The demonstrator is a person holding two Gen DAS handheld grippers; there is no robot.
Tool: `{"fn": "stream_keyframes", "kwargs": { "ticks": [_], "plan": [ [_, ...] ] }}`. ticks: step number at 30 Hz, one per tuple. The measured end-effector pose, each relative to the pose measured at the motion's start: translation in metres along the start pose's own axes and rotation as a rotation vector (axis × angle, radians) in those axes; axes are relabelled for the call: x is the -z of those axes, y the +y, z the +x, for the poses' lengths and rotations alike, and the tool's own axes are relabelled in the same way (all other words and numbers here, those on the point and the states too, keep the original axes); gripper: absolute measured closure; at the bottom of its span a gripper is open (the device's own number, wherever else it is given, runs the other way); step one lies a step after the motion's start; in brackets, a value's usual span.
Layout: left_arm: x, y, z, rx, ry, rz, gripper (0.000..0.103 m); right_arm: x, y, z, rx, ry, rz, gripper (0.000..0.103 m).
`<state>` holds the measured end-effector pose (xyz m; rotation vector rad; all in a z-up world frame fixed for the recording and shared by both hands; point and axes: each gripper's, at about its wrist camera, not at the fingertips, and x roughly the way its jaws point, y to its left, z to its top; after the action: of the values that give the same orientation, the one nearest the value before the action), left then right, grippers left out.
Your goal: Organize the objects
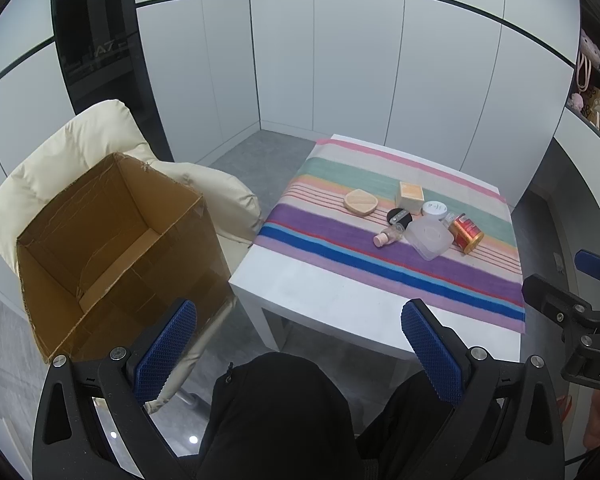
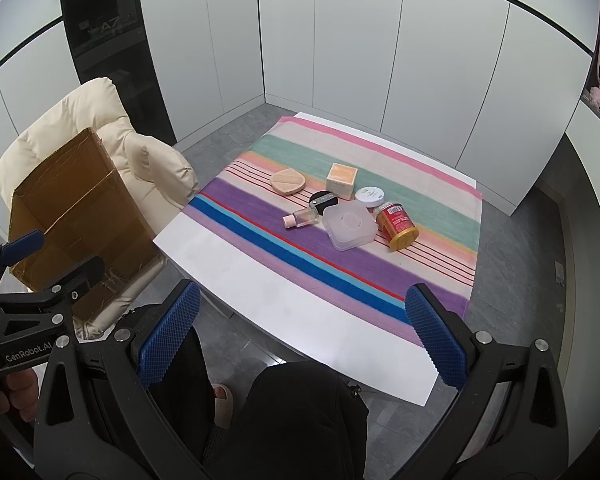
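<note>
Left gripper (image 1: 299, 354) and right gripper (image 2: 303, 339): jaws wide, empty, held short of counter (image 2: 260, 280).

Ahead of right jaws, on striped cloth (image 2: 420, 216): pink-capped bottle (image 2: 303, 216), clear case (image 2: 350, 227), red jar (image 2: 397, 227), black compact (image 2: 323, 201), white jar (image 2: 370, 196), puff (image 2: 287, 181), peach box (image 2: 341, 176) lay clustered, untouched.

Left of left jaws: cardboard box (image 1: 112, 248) on cream chair (image 1: 72, 140) looked empty. Judged: nothing organized yet.

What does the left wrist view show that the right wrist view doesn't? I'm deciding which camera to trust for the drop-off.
Only the left wrist view looks down into the cardboard box, showing its bare floor, and catches the right gripper at its edge.

Only the right wrist view shows the left gripper, the hand holding it, and a slippered foot.

Both show the striped cloth, the red jar lying on its side, the clear square case, and open fingers.
</note>
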<state>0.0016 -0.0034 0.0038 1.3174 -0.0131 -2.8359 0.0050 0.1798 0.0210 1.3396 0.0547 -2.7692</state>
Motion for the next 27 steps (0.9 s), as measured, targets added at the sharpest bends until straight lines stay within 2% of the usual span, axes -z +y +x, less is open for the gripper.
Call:
{"fn": "stream_keyframes", "kwargs": {
  "ticks": [27],
  "plan": [
    [-0.0001, 0.0005, 0.0003, 0.006, 0.004, -0.003, 0.000, 0.0007, 0.0017, -0.0003, -0.001, -0.002, 0.003, 0.000]
  ]
}}
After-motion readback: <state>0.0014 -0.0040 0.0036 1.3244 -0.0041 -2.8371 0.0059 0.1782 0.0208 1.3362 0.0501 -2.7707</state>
